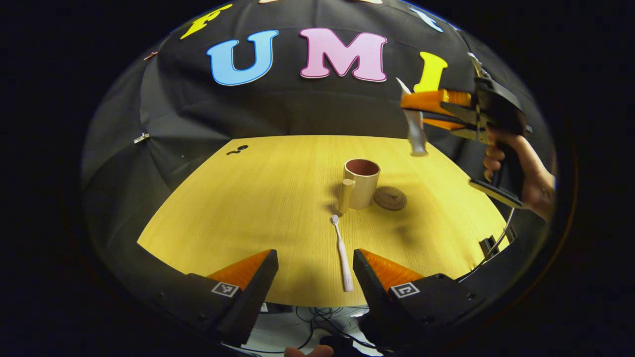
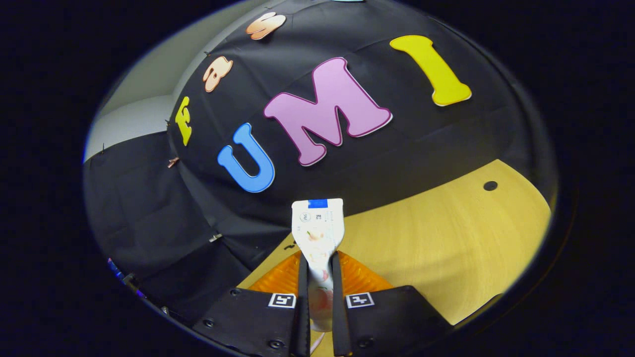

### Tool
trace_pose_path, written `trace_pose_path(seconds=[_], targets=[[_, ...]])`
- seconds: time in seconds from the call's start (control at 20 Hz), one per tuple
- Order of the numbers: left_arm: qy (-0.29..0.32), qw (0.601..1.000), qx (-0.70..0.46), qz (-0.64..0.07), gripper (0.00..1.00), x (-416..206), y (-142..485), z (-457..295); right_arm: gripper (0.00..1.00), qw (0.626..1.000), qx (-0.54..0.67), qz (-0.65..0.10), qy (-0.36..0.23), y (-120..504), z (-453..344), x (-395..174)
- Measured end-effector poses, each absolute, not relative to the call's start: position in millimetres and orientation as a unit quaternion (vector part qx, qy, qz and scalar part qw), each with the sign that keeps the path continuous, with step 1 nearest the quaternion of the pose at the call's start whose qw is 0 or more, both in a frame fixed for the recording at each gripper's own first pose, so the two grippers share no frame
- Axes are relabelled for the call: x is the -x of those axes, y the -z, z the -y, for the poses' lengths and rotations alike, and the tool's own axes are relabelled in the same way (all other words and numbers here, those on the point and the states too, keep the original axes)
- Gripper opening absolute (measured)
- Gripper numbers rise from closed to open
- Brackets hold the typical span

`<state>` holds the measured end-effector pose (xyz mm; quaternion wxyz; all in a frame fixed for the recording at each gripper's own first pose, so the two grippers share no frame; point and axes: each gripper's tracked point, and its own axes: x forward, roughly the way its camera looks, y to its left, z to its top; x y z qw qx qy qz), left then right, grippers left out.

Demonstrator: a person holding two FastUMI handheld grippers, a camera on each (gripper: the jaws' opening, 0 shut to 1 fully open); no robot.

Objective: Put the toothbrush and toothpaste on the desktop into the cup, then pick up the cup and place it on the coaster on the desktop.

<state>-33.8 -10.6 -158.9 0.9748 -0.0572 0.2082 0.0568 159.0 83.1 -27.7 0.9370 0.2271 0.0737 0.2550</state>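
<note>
A beige cup (image 1: pixel 361 182) with a dark red inside and a thick handle stands upright on the yellow table (image 1: pixel 258 198). A round brown coaster (image 1: pixel 390 198) lies just right of it. A pale pink toothbrush (image 1: pixel 342 253) lies on the table between the cup and my left gripper (image 1: pixel 315 272), which stands open near the front edge. My right gripper (image 2: pixel 317 267) is shut on the white toothpaste tube (image 2: pixel 317 230). In the left gripper view that right gripper (image 1: pixel 421 111) hovers high above and right of the cup, the tube (image 1: pixel 415 131) hanging downward from it.
A hand (image 1: pixel 521 163) holds the right gripper's handle at the right. Small dark holes (image 1: pixel 237 149) mark the table's far left corner. Cables (image 1: pixel 317 317) lie on the floor below the front edge. The booth's black cloth stands behind the table.
</note>
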Motion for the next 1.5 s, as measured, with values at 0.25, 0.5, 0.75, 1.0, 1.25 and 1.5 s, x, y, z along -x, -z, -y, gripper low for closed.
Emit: trace_pose_path(seconds=[0.25, 0.5, 0.75, 1.0, 1.25, 1.5], targets=[[-0.089, 0.968, 0.075, -0.224, 0.95, 35, 171, 11, 0.22, 0.932, -0.214, -0.079, -0.28, 61, -117, -209], [-0.114, 0.961, 0.093, -0.235, 0.95, 33, 181, 9, 0.22, 0.93, -0.181, -0.104, -0.303, 101, -138, -224], [-0.124, 0.958, 0.102, -0.239, 0.95, 25, 185, 14, 0.22, 0.93, -0.153, -0.12, -0.313, 126, -147, -230], [-0.112, 0.959, 0.103, -0.238, 0.95, 13, 185, 24, 0.25, 0.93, -0.131, -0.143, -0.313, 147, -147, -231], [-0.094, 0.957, 0.104, -0.256, 0.95, 2, 192, 37, 0.34, 0.927, -0.115, -0.163, -0.318, 159, -144, -224], [-0.081, 0.951, 0.105, -0.278, 0.95, -17, 199, 49, 0.46, 0.919, -0.116, -0.186, -0.326, 168, -137, -210]])
